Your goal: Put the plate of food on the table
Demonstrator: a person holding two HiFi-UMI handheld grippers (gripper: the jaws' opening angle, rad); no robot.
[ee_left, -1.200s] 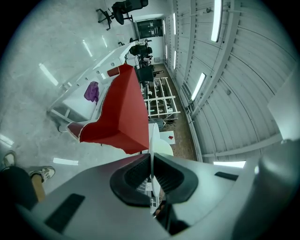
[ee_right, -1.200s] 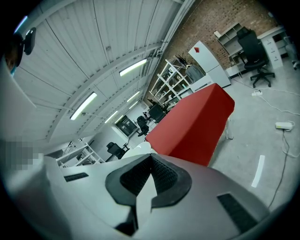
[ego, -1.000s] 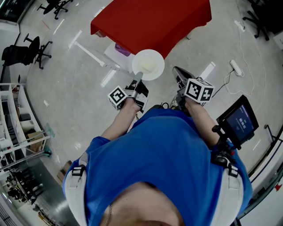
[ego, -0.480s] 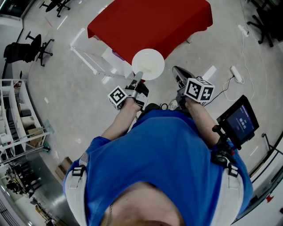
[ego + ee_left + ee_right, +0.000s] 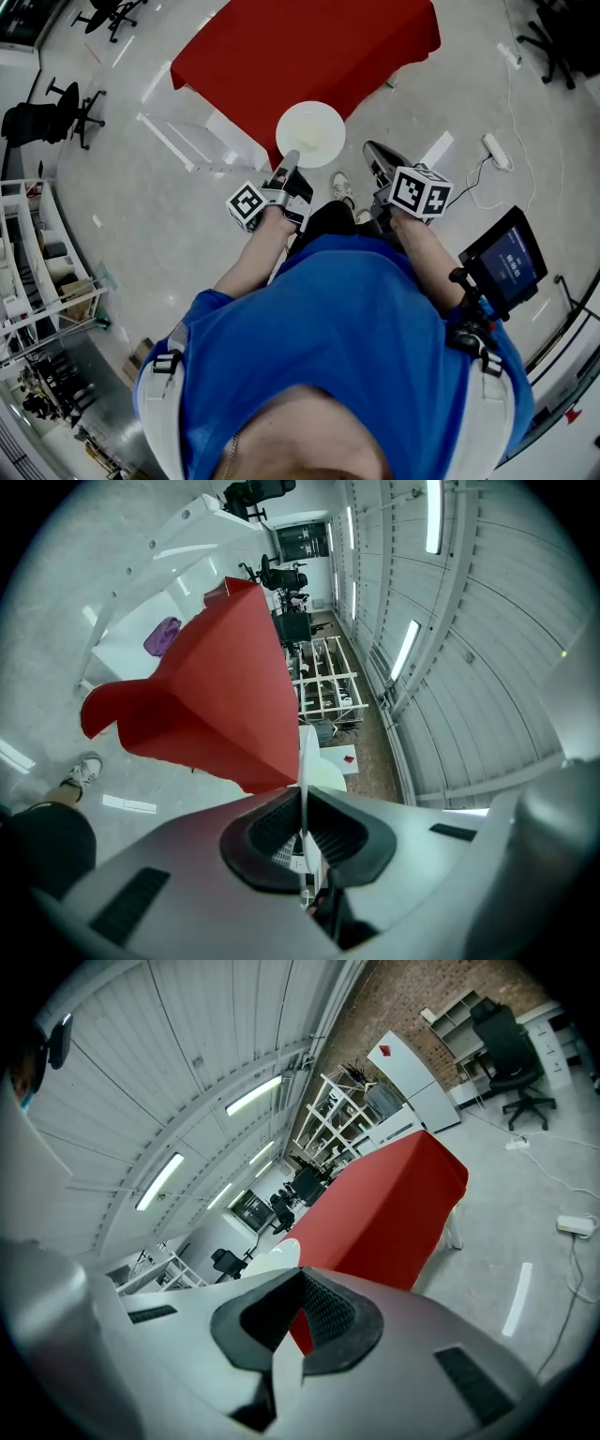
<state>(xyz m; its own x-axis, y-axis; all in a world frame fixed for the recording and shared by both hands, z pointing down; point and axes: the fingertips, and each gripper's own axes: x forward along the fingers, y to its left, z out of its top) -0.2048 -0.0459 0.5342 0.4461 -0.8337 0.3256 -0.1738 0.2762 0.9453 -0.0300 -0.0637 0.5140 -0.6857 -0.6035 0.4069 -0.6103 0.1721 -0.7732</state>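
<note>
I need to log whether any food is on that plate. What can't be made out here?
- Food on the plate: the head view shows it small and washed out, and the left gripper view shows only its edge.
- Far end of the table: cut off by the head view's top edge.
- Space under the table: hidden by the red cloth in every view.

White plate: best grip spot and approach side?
Grip the plate by its near rim, coming in edge-on from the person's side. It is shallow and held flat, so only the thin rim fits between jaws; the left gripper is shut on it there.
</note>
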